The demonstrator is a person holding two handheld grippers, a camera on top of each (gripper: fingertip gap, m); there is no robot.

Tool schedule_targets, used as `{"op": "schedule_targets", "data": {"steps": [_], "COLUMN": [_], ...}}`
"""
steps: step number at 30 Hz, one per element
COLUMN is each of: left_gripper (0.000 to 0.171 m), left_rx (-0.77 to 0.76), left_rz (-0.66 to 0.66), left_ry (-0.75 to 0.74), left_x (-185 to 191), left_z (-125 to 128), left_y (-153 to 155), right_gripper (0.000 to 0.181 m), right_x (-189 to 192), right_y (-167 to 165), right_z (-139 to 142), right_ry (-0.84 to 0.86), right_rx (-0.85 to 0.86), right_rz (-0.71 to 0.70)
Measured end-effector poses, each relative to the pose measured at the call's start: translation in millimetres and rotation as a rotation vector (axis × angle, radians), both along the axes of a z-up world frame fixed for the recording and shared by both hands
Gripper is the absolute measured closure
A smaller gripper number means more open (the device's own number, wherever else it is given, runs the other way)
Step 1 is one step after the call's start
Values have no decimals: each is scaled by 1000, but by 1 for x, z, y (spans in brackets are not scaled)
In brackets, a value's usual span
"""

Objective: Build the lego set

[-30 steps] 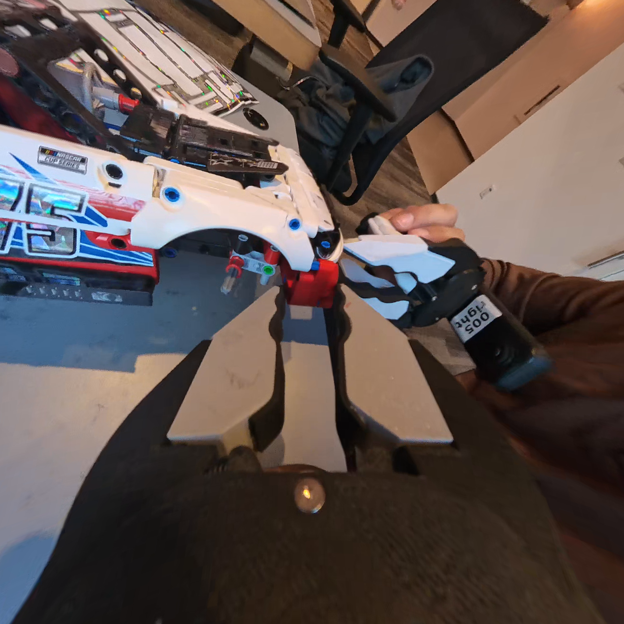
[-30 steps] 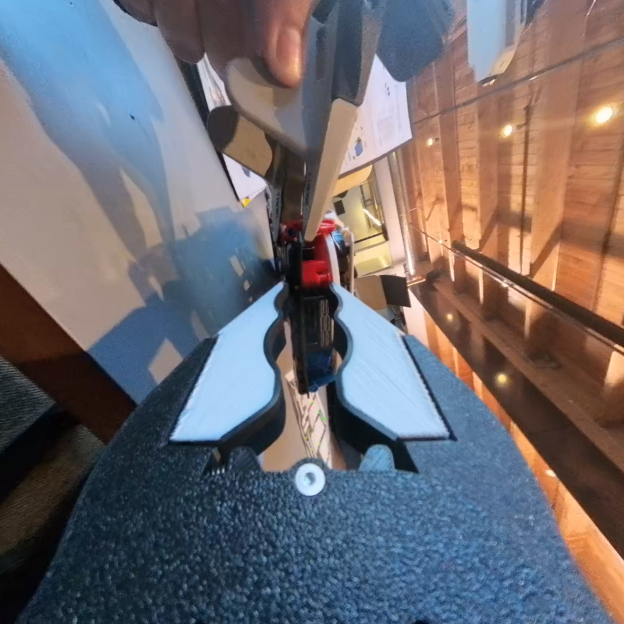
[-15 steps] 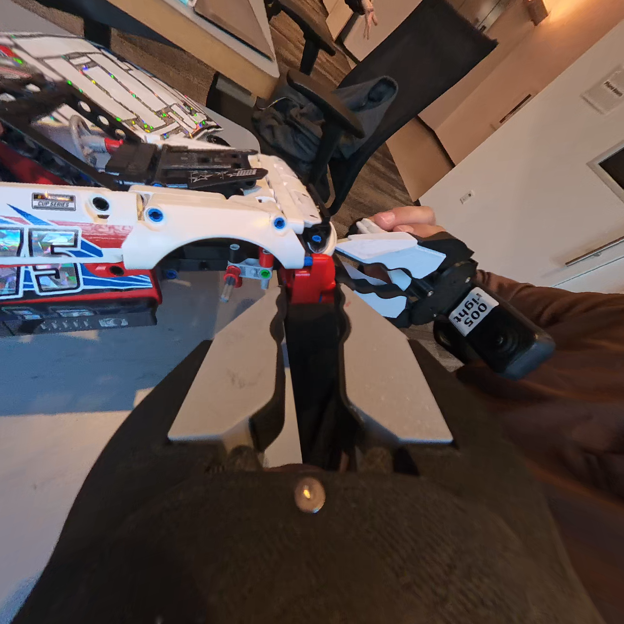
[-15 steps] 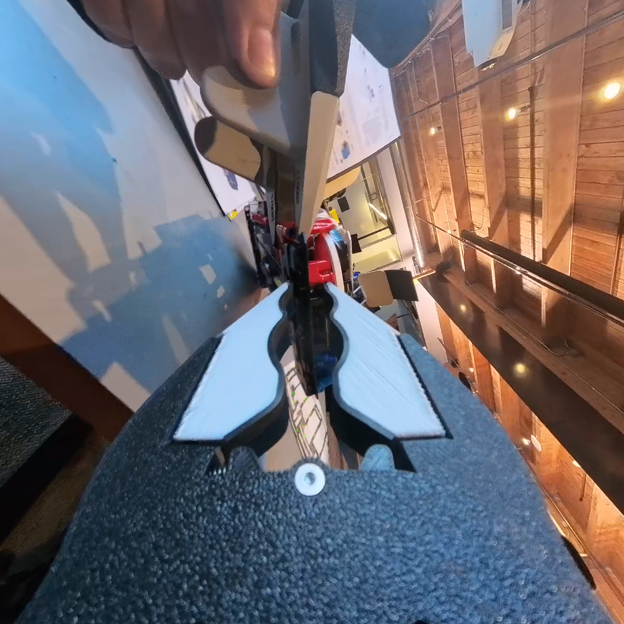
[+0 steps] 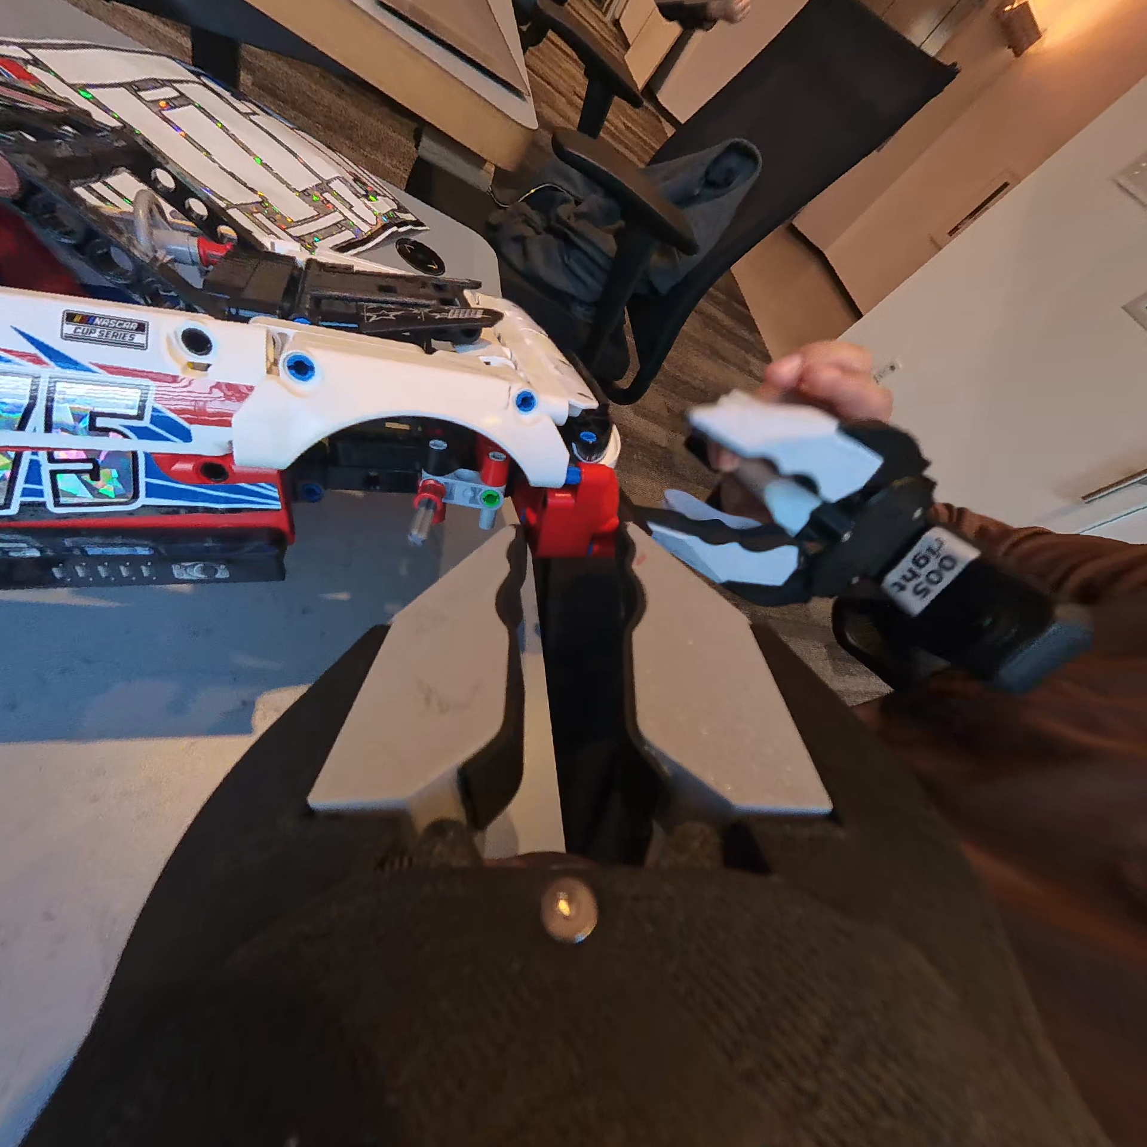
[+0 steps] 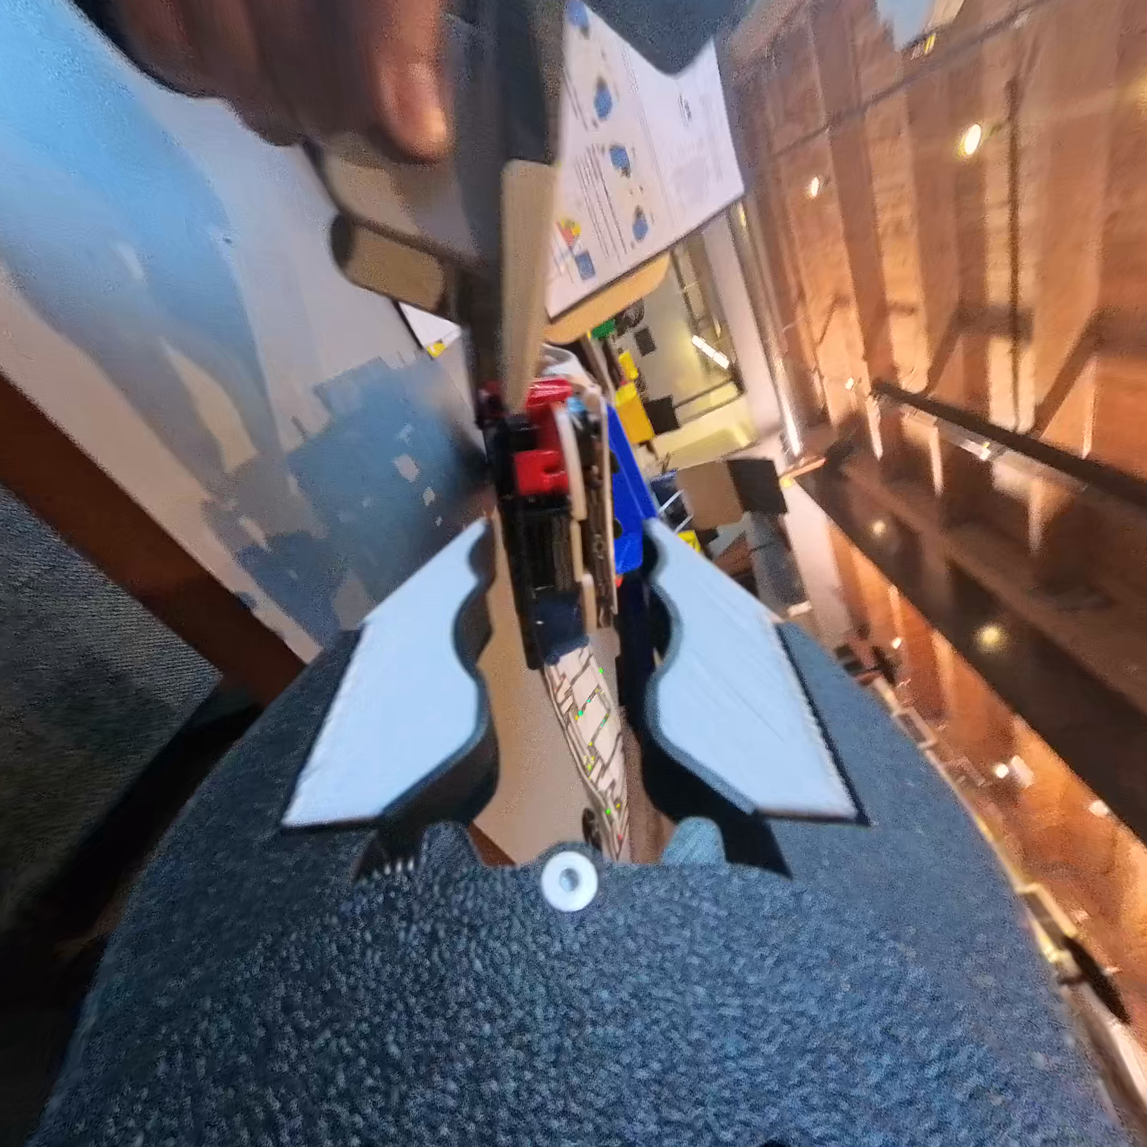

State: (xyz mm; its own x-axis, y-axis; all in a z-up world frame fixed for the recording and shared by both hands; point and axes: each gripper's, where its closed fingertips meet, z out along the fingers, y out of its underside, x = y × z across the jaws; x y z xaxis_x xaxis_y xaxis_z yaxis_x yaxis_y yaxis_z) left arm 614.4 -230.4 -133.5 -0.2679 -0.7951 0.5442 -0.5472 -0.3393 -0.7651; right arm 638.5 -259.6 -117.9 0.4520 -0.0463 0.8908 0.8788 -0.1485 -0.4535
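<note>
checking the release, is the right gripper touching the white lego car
Apart. The left wrist view shows the right gripper, jaws open, with bare floor between it and the white lego car's red end block.

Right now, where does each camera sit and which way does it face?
Left wrist view: on the left tongs, looking along the table at the toy car; its fingers pinch the car's red block; the right tongs and a hand show beyond.
Right wrist view: on the right tongs, open, rolled sideways, facing the car's end; the left tongs and a thumb show.
Shared: the red block and both tongs.
</note>
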Motion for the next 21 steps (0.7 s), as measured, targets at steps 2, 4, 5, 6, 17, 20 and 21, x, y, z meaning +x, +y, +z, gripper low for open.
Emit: {"op": "schedule_targets", "data": {"steps": [2,4,5,6,17,20,21], "left_gripper": [146,146,145,145,145,144,138], "left_rx": [8,15,15,17,30,39,57], "left_rz": [-3,-6,-7,-7,6,-17,-5], "left_ry": [8,12,14,12,-8,-40,-37], "left_x": [1,3,4,4,10,-4,-13], "left_z": [-3,-5,-5,-4,3,8,8], "left_y": [-2,-4,-4,-4,-4,-1,7], "right_gripper": [113,91,90,93,131,131,131], "right_x": [9,11,11,13,29,32,33], "right_y": [8,17,22,28,58,56,55], "right_z": [2,-2,-6,-10,-13,-15,-18], "right_ry": [30,2,-24,-55,-10,11,5], "right_rx": [-30,-60,-80,-100,-114,-103,-101], "right_rz": [-42,-52,-50,-50,-38,-46,-47]}}
